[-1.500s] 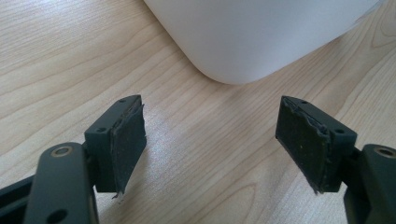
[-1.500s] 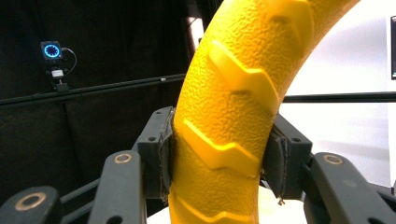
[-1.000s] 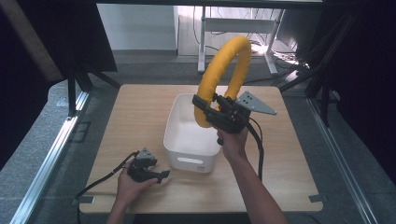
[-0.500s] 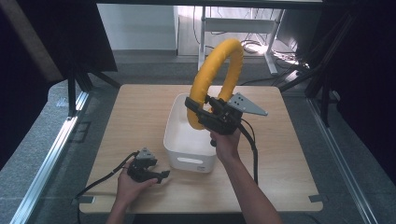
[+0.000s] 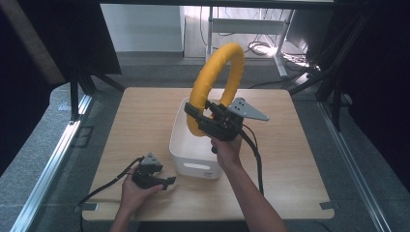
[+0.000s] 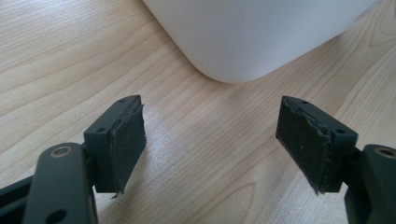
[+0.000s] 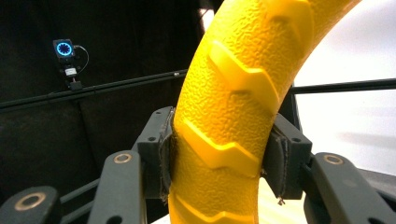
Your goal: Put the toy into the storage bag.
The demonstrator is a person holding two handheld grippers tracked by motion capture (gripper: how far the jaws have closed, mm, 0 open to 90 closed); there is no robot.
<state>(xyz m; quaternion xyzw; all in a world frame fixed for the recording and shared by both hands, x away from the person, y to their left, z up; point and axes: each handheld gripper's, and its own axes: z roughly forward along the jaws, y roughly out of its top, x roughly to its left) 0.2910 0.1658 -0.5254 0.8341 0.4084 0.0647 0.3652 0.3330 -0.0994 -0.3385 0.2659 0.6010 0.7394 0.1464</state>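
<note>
Lower left of the high view, the left tool (image 5: 153, 178) sits on the wooden surface (image 5: 140, 121) with jaws spread wide, empty, just beside the white bin (image 5: 194, 153). Frame centre, the right tool (image 5: 203, 113) is pinching the yellow tire-like ring (image 5: 221, 72), held upright above the bin.

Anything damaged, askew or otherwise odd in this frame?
Minor wear only: the left gripper pads have frayed, ragged edges. Otherwise the right gripper clamps the yellow ring squarely above the white bin, which stands upright on the table.
</note>
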